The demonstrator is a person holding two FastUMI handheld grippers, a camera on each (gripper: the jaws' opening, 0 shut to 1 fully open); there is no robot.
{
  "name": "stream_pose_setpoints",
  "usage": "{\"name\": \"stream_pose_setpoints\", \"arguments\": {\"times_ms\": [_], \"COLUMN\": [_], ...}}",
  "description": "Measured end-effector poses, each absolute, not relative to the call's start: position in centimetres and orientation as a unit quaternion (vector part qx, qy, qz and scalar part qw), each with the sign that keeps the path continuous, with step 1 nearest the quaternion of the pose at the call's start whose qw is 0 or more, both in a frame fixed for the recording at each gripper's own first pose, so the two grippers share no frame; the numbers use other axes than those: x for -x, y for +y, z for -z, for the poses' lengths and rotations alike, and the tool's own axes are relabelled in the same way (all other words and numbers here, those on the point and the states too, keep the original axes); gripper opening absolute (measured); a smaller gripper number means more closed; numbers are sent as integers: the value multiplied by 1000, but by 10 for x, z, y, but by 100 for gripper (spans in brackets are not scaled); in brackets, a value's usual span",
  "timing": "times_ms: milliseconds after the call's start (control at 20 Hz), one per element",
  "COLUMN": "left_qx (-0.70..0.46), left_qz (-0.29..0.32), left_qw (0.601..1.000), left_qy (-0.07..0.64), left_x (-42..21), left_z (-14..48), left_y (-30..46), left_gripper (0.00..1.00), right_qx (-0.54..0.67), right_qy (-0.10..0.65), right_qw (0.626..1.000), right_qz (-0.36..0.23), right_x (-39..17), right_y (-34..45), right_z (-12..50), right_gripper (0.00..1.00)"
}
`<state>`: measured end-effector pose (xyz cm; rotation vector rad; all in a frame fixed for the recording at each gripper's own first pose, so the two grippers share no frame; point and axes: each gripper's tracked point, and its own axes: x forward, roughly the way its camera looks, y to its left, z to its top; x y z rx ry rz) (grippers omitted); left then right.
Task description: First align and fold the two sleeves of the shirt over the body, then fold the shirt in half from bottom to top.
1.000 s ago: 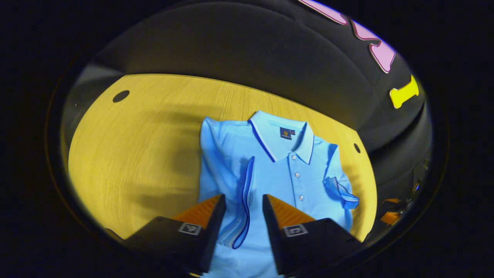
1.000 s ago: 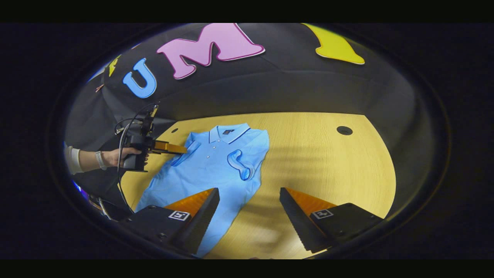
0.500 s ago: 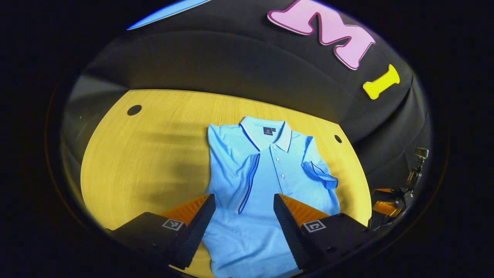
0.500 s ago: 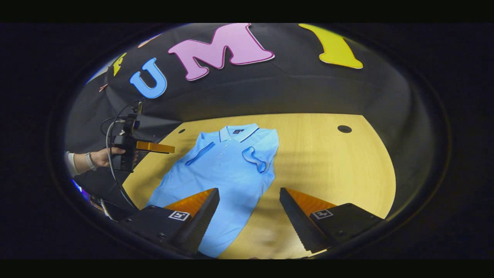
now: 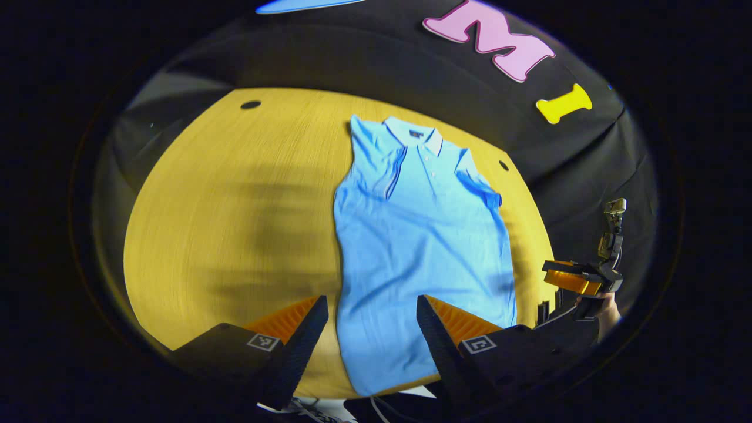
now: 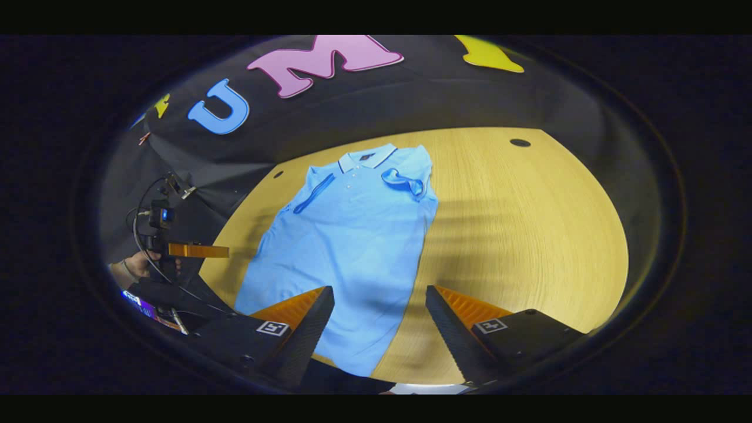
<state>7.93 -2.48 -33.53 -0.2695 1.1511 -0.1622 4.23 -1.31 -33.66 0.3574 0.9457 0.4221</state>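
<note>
Light blue polo shirt (image 5: 420,235) lies flat on the wooden table (image 5: 235,205), both sleeves folded onto its body. My left gripper (image 5: 371,329) and right gripper (image 6: 379,320) hang spread wide above the shirt's hem, gripping nothing, small cable holes near the collar

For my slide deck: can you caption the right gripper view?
Right gripper open above the hem of a blue polo shirt, both sleeves folded in, on a wooden table.
</note>
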Motion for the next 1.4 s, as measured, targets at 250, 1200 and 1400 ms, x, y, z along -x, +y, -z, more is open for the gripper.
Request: {"name": "stream_pose_setpoints", "arguments": {"times_ms": [250,1200,1400], "left_qx": [149,220,257], "left_qz": [67,77,75], "left_qw": [802,734,724], "left_qy": [575,638,635], "left_x": [-22,37,28], "left_z": [359,391,391], "left_y": [-23,-64,-74], "left_gripper": [96,90,89], "right_qx": [-209,-416,-420], "right_qy": [500,605,616], "right_qw": [820,657,641], "right_qz": [-185,-173,-180], "right_x": [9,73,75], "right_y": [-3,56,68], "right_z": [371,388,387], "right_gripper": [98,91,86]}}
